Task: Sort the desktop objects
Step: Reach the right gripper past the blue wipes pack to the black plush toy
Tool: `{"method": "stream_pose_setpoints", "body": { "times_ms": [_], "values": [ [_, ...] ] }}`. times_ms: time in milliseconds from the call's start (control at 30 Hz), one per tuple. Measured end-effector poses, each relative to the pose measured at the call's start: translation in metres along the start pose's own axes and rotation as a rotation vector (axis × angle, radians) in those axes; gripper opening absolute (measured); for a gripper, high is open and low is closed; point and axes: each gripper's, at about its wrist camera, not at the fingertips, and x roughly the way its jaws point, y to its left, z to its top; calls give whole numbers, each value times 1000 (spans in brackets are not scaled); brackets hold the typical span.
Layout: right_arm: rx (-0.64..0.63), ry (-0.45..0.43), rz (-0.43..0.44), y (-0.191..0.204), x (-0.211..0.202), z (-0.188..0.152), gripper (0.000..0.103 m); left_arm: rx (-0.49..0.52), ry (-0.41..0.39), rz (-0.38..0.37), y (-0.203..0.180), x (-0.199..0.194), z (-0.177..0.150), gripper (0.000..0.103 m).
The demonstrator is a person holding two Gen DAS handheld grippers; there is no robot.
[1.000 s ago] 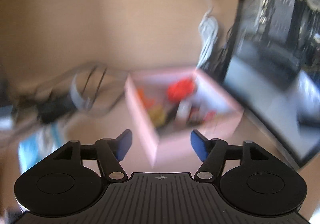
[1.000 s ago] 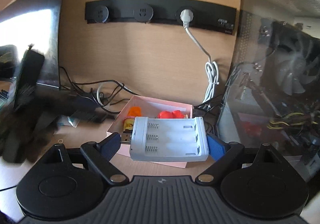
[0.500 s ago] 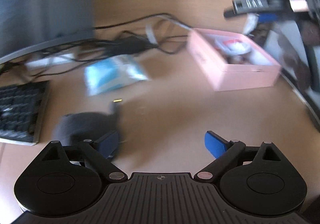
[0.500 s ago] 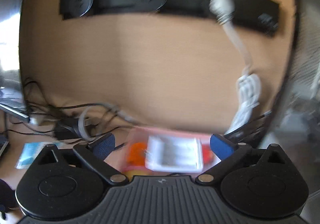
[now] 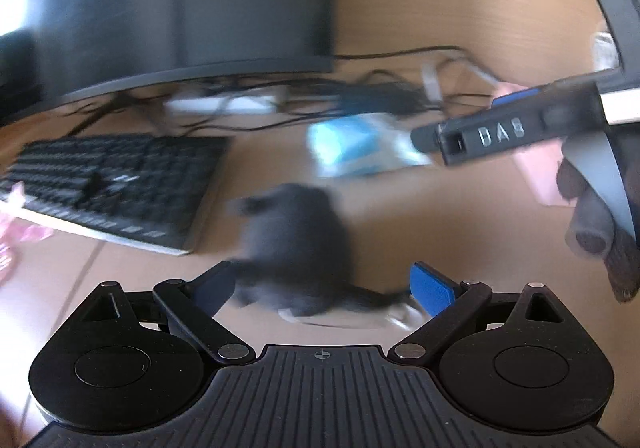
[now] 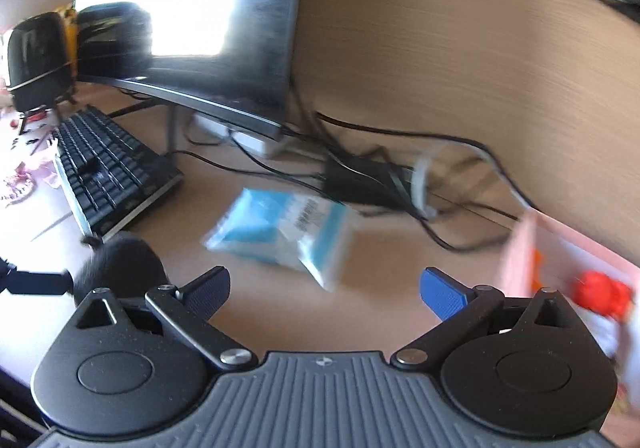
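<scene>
Gone from my right tool (image 6: 324, 290) is the white battery holder; both tools now stand spread and empty. That item looks sorted into the pink box (image 6: 520, 248). My left tool (image 5: 320, 286) hangs over a blurred dark object (image 5: 296, 244) on the wooden worktop (image 6: 380, 312), keyboard (image 5: 112, 176) and monitor (image 6: 192, 20) beyond.

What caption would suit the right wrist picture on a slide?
Open right hand-held gripper above a desk, blue-and-white packet ahead, keyboard left, pink box right.
</scene>
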Motion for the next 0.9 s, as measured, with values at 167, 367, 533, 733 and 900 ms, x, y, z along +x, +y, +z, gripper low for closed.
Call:
{"method": "stream_pose_setpoints", "body": {
  "times_ms": [167,367,533,733,900],
  "values": [
    [24,-26,54,21,53,32,102,-102,25,41,29,-10,-8,98],
    [-51,42,55,39,122,48,77,-160,35,6,40,-25,-16,98],
    [-121,63,112,34,92,28,70,-178,18,-22,43,-24,-11,99],
    [-193,88,152,27,12,-39,70,-149,-14,-59,34,-25,-5,100],
    [-247,119,176,31,-35,-60,81,-178,-25,-18,42,-35,-9,100]
  ]
}}
